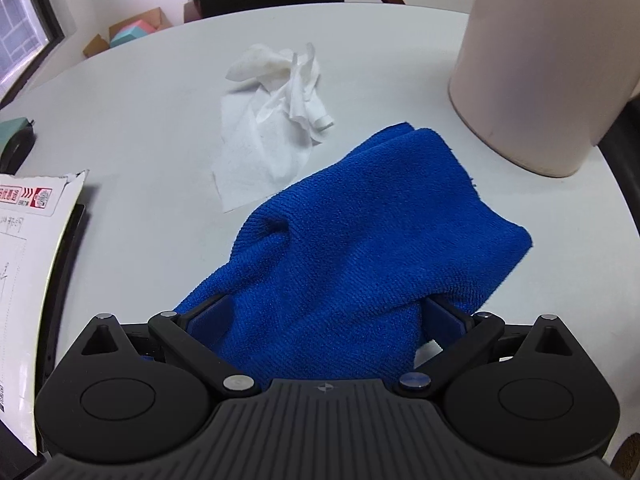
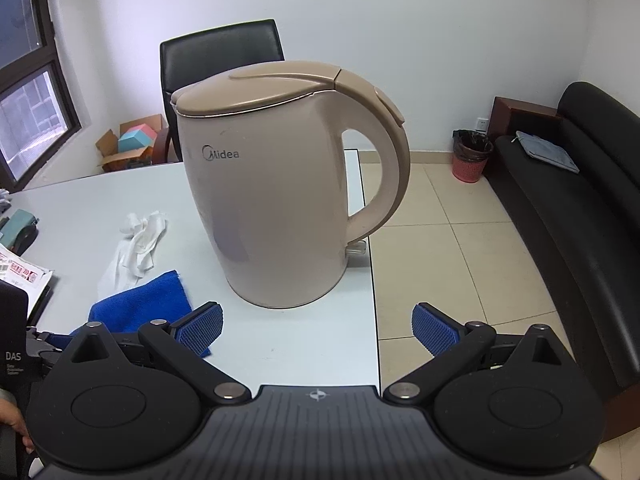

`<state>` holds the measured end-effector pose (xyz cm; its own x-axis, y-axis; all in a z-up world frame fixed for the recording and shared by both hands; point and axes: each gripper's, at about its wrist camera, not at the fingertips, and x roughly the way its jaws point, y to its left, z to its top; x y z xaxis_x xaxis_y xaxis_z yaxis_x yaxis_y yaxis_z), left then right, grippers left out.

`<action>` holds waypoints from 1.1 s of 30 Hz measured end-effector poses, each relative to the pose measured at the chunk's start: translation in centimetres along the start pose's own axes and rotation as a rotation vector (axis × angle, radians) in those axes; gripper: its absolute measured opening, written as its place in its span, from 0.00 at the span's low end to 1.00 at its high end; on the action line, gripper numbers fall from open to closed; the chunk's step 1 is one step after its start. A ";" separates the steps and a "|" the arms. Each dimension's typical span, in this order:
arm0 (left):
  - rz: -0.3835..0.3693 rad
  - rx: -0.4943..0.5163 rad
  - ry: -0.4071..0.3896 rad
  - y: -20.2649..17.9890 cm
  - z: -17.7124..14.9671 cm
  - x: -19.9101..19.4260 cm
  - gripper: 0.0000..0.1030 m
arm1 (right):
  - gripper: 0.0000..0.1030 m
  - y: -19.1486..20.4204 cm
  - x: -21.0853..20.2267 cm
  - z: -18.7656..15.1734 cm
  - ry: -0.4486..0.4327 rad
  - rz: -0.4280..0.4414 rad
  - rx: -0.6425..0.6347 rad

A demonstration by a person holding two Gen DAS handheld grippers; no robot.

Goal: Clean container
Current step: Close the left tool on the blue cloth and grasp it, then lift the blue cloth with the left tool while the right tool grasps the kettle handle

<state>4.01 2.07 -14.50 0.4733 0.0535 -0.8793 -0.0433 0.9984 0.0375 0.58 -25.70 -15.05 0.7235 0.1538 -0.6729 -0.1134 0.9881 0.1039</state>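
Looking along my right gripper point(image 2: 318, 330), I see its fingers spread wide and empty, with the beige kettle point(image 2: 280, 184) standing upright on the table point(image 2: 80, 204) just ahead between them, handle to the right. My left gripper point(image 1: 326, 316) has the blue cloth point(image 1: 360, 232) bunched between its fingers, the kettle further ahead on its right.

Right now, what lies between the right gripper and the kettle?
Only bare table, seen in the right wrist view. Right gripper is open; the kettle stands ahead.
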 end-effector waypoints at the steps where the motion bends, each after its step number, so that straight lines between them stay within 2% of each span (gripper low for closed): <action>1: 0.002 0.003 -0.003 0.0 0.0 0.0 0.99 | 1.00 -0.1 0.0 0.0 -0.001 -0.003 0.001; 7: -0.005 0.001 -0.008 0.3 0.0 0.0 0.96 | 1.00 -0.5 -0.1 0.1 -0.006 -0.015 0.009; 10: -0.010 0.023 -0.035 0.3 -0.1 -0.5 0.82 | 1.00 -0.5 -0.1 0.2 -0.009 -0.015 0.009; 13: -0.017 0.037 -0.052 0.3 0.0 -0.9 0.63 | 1.00 -0.4 0.0 0.3 -0.011 -0.012 0.007; 15: -0.023 0.042 -0.061 0.5 0.2 -1.2 0.42 | 1.00 -0.3 0.1 0.5 -0.012 -0.007 0.004; 17: -0.032 0.039 -0.065 0.7 0.4 -1.3 0.28 | 1.00 -0.2 0.2 0.7 -0.017 -0.005 -0.001; 20: -0.073 0.011 -0.064 1.4 0.9 -1.7 0.16 | 1.00 0.0 0.3 1.1 -0.025 -0.001 -0.009; 23: -0.101 -0.005 -0.075 1.7 1.4 -2.5 0.12 | 1.00 -0.3 0.5 1.9 -0.037 -0.005 -0.011; 29: -0.133 -0.015 -0.152 1.4 2.9 -6.0 0.11 | 0.98 -1.6 1.2 4.0 -0.068 -0.034 -0.036; 32: -0.161 -0.044 -0.185 1.5 3.8 -8.0 0.11 | 0.89 -2.5 2.1 5.0 -0.064 -0.046 -0.059; 33: -0.170 -0.046 -0.195 1.5 4.1 -8.6 0.11 | 0.83 -2.8 2.5 5.3 -0.063 -0.048 -0.069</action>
<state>3.53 3.16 -4.96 0.6378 -0.1079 -0.7626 0.0134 0.9915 -0.1291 6.34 -28.12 -13.10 0.7705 0.1078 -0.6282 -0.1223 0.9923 0.0202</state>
